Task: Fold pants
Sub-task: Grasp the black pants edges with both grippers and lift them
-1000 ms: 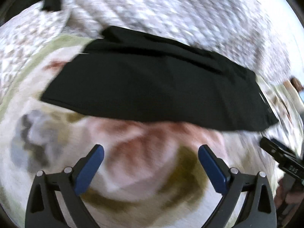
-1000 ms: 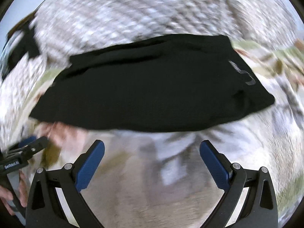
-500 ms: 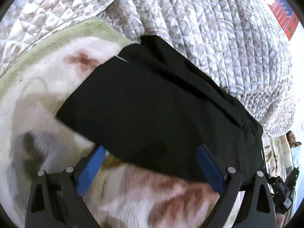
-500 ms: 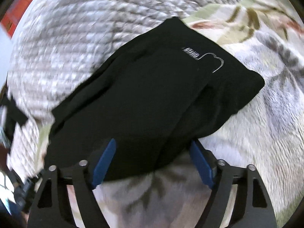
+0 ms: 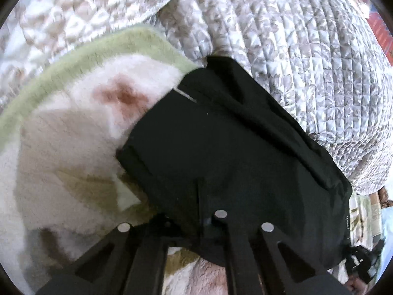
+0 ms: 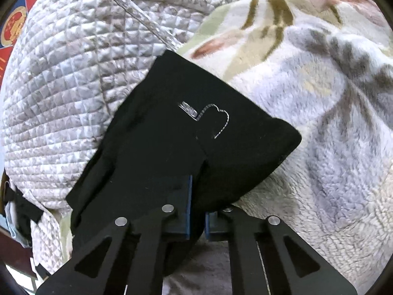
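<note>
The left gripper (image 5: 199, 211) is clamped on the near edge of the black pants (image 5: 221, 152), its fingers pressed together with cloth between them. The right gripper (image 6: 196, 211) likewise pinches the pants (image 6: 186, 147) near their printed logo (image 6: 206, 115). The pants lie folded on the blanket (image 5: 68, 147), their far edge against the quilt (image 5: 307, 56).

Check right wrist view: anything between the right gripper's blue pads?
Yes. The right gripper is shut on a pinched fold at the near edge of the black fabric pants; nothing else shows there.
</note>
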The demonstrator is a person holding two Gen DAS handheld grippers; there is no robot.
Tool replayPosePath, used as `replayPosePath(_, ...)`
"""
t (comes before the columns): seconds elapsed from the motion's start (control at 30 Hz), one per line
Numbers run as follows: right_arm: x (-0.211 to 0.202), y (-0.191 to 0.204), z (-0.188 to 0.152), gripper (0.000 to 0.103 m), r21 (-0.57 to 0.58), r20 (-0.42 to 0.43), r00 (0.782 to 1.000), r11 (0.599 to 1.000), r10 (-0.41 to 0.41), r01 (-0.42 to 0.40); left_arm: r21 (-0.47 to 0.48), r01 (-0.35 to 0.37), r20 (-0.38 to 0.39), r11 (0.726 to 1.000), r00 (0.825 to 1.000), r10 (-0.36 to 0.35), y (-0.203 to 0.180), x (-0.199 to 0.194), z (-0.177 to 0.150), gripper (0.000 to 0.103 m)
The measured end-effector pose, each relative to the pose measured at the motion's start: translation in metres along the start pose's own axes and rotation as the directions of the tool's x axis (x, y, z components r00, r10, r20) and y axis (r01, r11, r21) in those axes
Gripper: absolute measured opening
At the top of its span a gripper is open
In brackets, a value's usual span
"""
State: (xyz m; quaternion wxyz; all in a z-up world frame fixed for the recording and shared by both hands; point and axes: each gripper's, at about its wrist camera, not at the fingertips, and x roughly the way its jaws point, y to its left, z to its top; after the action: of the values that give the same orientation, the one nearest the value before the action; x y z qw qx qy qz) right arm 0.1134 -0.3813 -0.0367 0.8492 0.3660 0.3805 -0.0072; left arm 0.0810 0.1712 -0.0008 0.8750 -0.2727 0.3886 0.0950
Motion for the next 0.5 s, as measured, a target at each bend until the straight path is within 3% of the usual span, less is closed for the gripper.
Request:
replayPosePath(0.23,-0.054,0.011,-0.001,0.004,-0.054,0.025,0.998,0.997,0.052,-0.051,0.011,-0.004,0.040,1.000,0.999,0.004,0.003,-0.063,-0.010,0.004)
replayPosePath(0.5,-0.124,-0.028,-0.041,0.002,-0.072,-0.048,0.999,0.997,0.011,-0.015,0.048,-0.001,0.042,0.999,0.999,-0.001,0.028,-0.143,-0.072,0.004)
